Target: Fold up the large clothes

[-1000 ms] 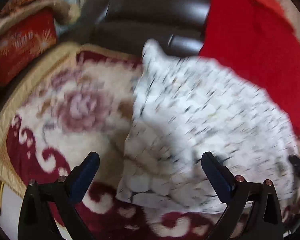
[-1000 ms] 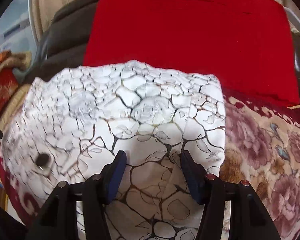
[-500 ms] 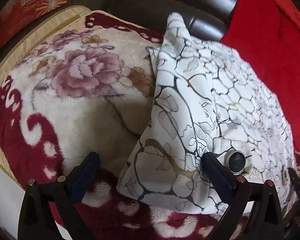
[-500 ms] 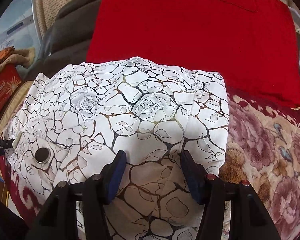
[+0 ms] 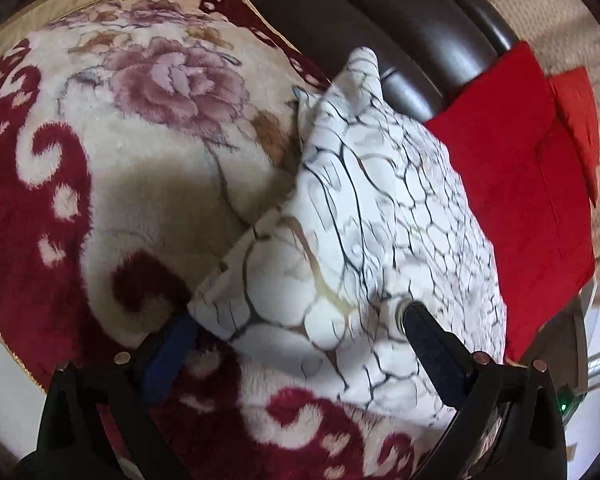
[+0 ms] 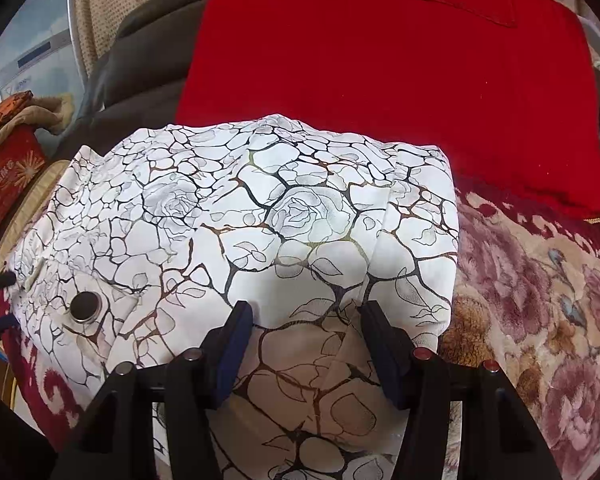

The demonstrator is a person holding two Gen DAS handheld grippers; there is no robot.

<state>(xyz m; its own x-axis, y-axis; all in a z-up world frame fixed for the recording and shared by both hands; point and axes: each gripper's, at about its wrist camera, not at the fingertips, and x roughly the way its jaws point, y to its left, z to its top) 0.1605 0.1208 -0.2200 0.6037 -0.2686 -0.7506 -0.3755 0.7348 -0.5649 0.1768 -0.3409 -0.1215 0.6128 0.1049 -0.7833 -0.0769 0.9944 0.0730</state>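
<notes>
A floral blanket (image 6: pixel 540 300) is carrying the white garment (image 6: pixel 260 220); both the left hand-held gripper (image 5: pixel 296 320) and the right hand-held gripper (image 6: pixel 306 312) are gaping open over it.

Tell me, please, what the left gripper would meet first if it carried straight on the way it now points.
Probably the white patterned garment, whose near edge lies between the left gripper's open fingers; depth is unclear.

Home: sofa (image 6: pixel 140 60), floral blanket (image 5: pixel 140 160)

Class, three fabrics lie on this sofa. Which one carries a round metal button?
The white garment with black crackle lines and rose outlines; its button sits near its left edge. The plain red cloth and floral blanket show none.
</notes>
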